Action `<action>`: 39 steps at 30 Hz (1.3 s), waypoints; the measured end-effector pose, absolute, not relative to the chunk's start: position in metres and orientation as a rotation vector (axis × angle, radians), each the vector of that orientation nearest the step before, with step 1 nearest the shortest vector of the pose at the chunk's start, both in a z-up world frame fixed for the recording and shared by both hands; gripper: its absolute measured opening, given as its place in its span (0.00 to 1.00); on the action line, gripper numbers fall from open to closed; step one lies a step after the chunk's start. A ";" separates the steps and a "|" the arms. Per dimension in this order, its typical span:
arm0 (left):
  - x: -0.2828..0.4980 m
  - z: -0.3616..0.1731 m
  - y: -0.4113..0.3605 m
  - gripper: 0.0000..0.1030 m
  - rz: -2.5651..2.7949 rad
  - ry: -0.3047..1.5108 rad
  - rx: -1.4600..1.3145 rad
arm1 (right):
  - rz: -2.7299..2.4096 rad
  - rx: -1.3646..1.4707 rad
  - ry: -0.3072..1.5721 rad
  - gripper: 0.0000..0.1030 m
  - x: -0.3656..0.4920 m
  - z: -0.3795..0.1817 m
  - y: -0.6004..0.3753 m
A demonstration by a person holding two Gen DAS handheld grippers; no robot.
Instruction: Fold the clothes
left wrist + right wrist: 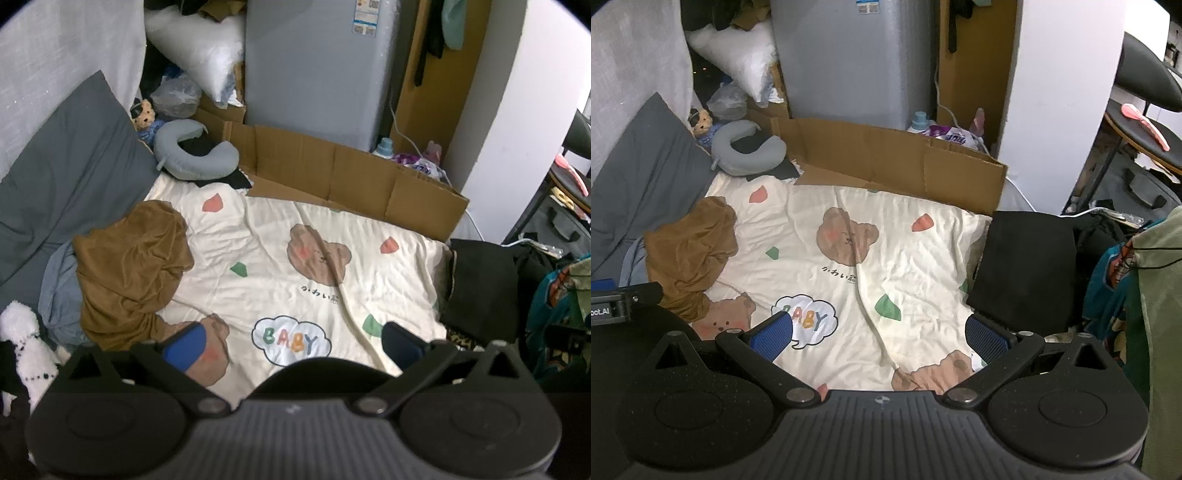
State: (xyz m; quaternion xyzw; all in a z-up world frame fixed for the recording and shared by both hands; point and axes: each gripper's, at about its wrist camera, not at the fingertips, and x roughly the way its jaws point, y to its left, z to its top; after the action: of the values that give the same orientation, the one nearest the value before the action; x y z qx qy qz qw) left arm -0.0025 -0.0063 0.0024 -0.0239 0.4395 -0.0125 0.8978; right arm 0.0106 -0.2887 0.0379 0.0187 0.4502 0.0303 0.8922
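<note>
Left wrist view: left gripper (293,345) hovers above cream cartoon-bear bedsheet (295,266), blue-padded fingers spread wide, nothing between them. Crumpled brown fleece garment (129,273) lies heaped at the sheet's left edge; no sleeves or collar can be made out, long axis roughly near-to-far. It partly covers a grey-blue garment (61,291), mostly hidden beneath. Folded black garment (480,284) sits flat at the sheet's right edge, its near end cut off by the gripper body. Right wrist view: right gripper (881,339) likewise empty, fingers wide apart over the sheet. Green cloth (1160,314) hangs at far right, cut by the frame. Sheet centre between the two garments is bare; brown cardboard wall (351,177) bounds the far edge, grey pillow (66,173) the left.
</note>
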 end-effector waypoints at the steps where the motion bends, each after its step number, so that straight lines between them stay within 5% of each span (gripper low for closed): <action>1: -0.002 0.003 -0.006 0.99 -0.028 0.912 -0.051 | 0.066 0.036 0.934 0.99 0.011 0.038 -0.288; 39: 0.022 0.022 0.079 0.98 0.045 0.883 -0.046 | 0.045 0.077 0.924 1.00 0.044 0.052 -0.294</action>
State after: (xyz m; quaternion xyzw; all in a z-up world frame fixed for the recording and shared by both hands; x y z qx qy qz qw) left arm 0.0221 0.0793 0.0223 -0.0224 0.4271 0.0217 0.9036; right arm 0.0435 -0.2937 0.0521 0.0374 0.4456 0.0218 0.8942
